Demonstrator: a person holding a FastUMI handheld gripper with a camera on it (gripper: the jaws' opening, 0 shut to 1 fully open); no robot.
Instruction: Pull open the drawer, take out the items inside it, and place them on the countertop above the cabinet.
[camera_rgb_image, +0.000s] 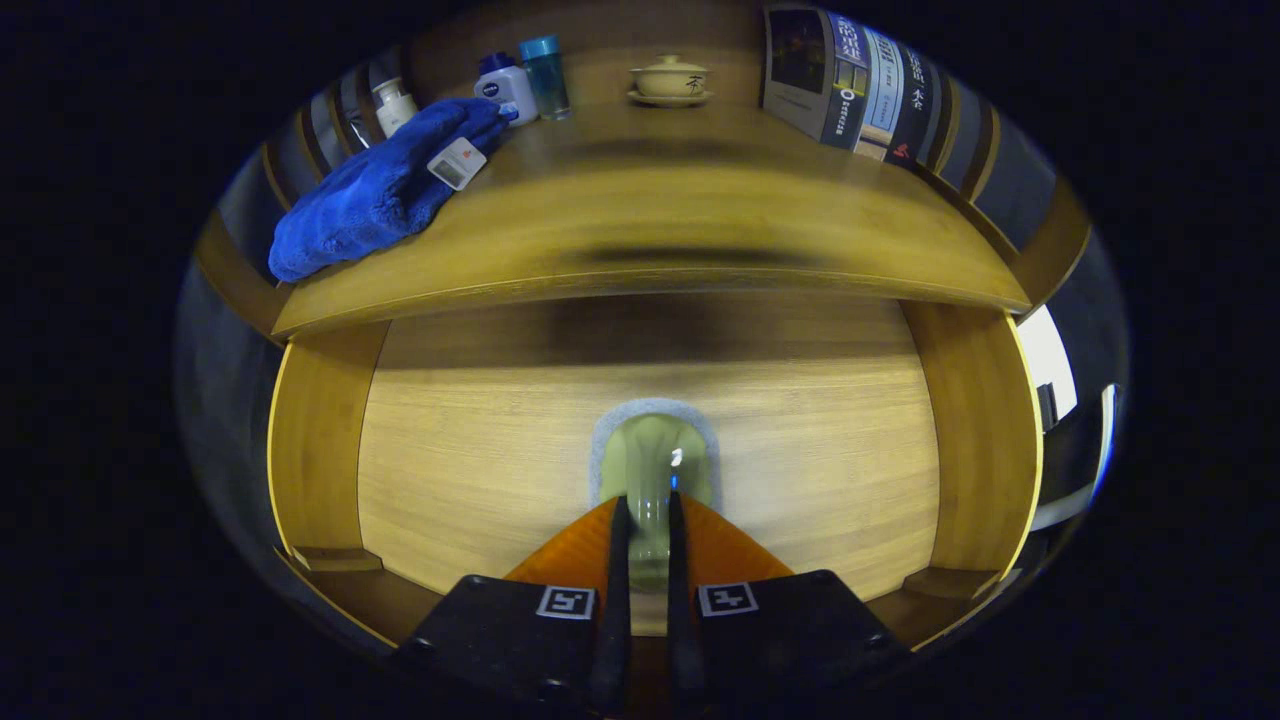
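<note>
The fingers (648, 545) of the gripper (648, 560) were drawn close together and pinching the green drawer handle (652, 470), one finger on each side of its stem. The handle sat on a pale grey backing patch (612, 420) in the middle of the wooden drawer front (480, 450). The drawer front lay flat between the two side posts of the cabinet (315, 440); whether it had come out at all could not be told. What lay inside the drawer was hidden behind that front.

Above the drawer ran the bench (650, 230), the wooden top of the cabinet, its front edge overhanging the drawer. A blue fluffy cloth (370, 195) was heaped on the bench toward the gripper's left, reaching close to the front edge, with a small white tag-like device (457, 163) lying on it. Behind the cloth stood a white pump bottle (393, 103), a white bottle with a dark blue cap (505, 88) and, just beside it, a clear blue-capped bottle (546, 78). Near the middle at the back rested a pale lidded tea bowl on a saucer (669, 80). A row of books (850, 85) stood upright at the back toward the right. The middle and front of the bench, directly over the handle, lay bare wood, with blurred dark shadows across it.
</note>
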